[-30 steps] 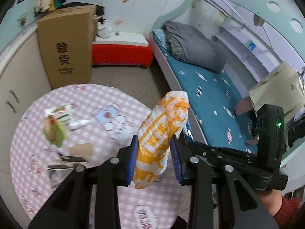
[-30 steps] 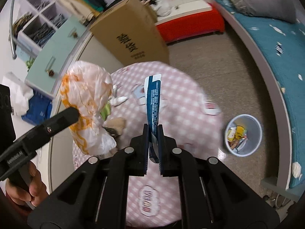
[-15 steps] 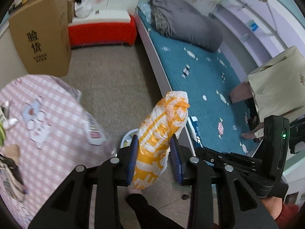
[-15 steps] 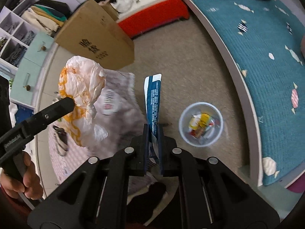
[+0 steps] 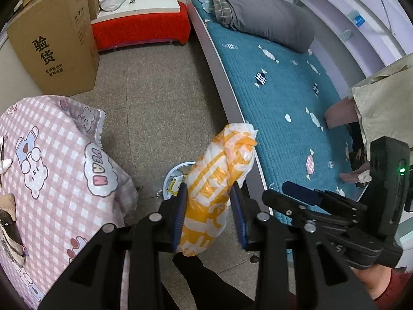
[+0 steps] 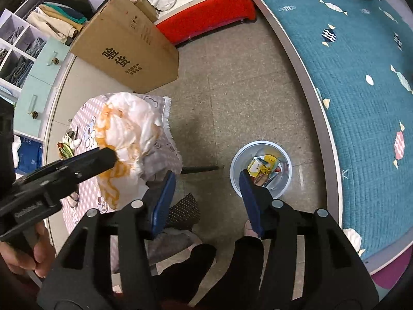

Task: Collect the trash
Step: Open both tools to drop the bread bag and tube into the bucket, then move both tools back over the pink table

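My left gripper point(image 5: 207, 208) is shut on a crumpled white and orange plastic bag point(image 5: 219, 180) and holds it in the air, a little left of and above the waste bin. The bag also shows in the right wrist view point(image 6: 126, 139). The round grey waste bin point(image 6: 260, 171) stands on the floor with several wrappers inside; in the left wrist view its rim point(image 5: 178, 169) peeks out behind the bag. My right gripper point(image 6: 206, 201) is open and empty, above the floor just left of the bin. The blue wrapper it held is not in its jaws.
A table with a pink checked cloth point(image 5: 51, 170) stands at the left with leftover litter point(image 6: 68, 144) on it. A bed with a teal cover point(image 5: 278, 90) runs along the right. A large cardboard box point(image 6: 129, 49) and a red bench point(image 5: 139, 25) stand behind.
Both grippers swung from over the table to over the floor by the bin. My right gripper opened and let go of the blue wrapper. The left still holds the bag.
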`<state>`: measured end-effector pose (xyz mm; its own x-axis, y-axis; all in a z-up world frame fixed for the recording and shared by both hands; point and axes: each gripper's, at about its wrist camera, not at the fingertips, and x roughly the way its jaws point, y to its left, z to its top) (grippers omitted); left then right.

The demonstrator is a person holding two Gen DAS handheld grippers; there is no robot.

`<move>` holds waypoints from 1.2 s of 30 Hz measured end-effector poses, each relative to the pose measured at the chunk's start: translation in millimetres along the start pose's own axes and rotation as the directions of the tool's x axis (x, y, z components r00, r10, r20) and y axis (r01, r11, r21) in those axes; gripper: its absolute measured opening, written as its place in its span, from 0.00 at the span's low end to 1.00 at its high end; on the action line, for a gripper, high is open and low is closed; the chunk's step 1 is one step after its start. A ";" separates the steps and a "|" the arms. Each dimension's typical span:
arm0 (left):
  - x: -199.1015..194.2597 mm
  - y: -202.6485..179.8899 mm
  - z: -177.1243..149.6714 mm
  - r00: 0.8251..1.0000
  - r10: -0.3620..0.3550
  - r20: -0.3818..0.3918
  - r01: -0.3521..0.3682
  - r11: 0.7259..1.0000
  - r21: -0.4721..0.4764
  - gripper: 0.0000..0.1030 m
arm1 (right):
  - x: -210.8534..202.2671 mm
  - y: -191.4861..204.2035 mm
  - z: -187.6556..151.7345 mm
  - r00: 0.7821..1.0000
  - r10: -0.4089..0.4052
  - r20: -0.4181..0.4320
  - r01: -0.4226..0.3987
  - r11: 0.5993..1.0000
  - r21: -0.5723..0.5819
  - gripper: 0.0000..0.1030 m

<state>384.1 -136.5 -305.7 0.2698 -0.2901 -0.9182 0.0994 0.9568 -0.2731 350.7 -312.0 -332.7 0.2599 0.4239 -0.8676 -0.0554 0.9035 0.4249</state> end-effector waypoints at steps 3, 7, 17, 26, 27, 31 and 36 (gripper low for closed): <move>4.9 -4.0 2.0 1.000 0.000 -0.011 0.000 1.000 0.002 0.32 | -8.1 -4.0 2.9 1.000 -0.003 0.019 0.003 1.000 0.007 0.52; 8.6 -8.0 4.2 1.000 -0.006 -0.021 0.006 1.000 0.007 0.32 | -18.8 -7.2 7.2 0.999 -0.007 0.046 0.006 1.000 0.008 0.53; 17.8 -29.4 13.6 0.998 -0.048 -0.043 0.048 0.999 0.015 0.33 | -56.6 -12.2 11.9 0.980 -0.089 0.178 0.087 0.996 0.019 0.58; 15.5 -38.5 18.1 0.993 -0.111 -0.036 0.109 0.993 -0.033 0.67 | -73.2 -21.6 9.3 0.970 -0.092 0.227 0.081 0.995 0.057 0.60; 14.5 -37.0 17.5 0.994 -0.104 -0.033 0.103 0.994 -0.041 0.68 | -72.9 -21.5 8.8 0.970 -0.090 0.226 0.079 0.995 0.057 0.60; 7.6 -27.0 12.8 0.996 -0.086 -0.015 0.085 0.994 -0.064 0.69 | -67.6 -16.4 5.3 0.975 -0.082 0.207 0.075 0.996 0.044 0.60; -12.5 0.5 0.6 0.998 -0.050 0.034 0.054 0.993 -0.108 0.69 | -52.9 7.6 5.0 0.984 -0.050 0.174 0.053 0.999 -0.010 0.61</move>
<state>381.4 -132.3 -294.1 0.2973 -0.3384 -0.8928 0.0101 0.9362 -0.3515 341.3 -327.9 -282.3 0.4259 0.3606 -0.8298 -0.0513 0.9253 0.3758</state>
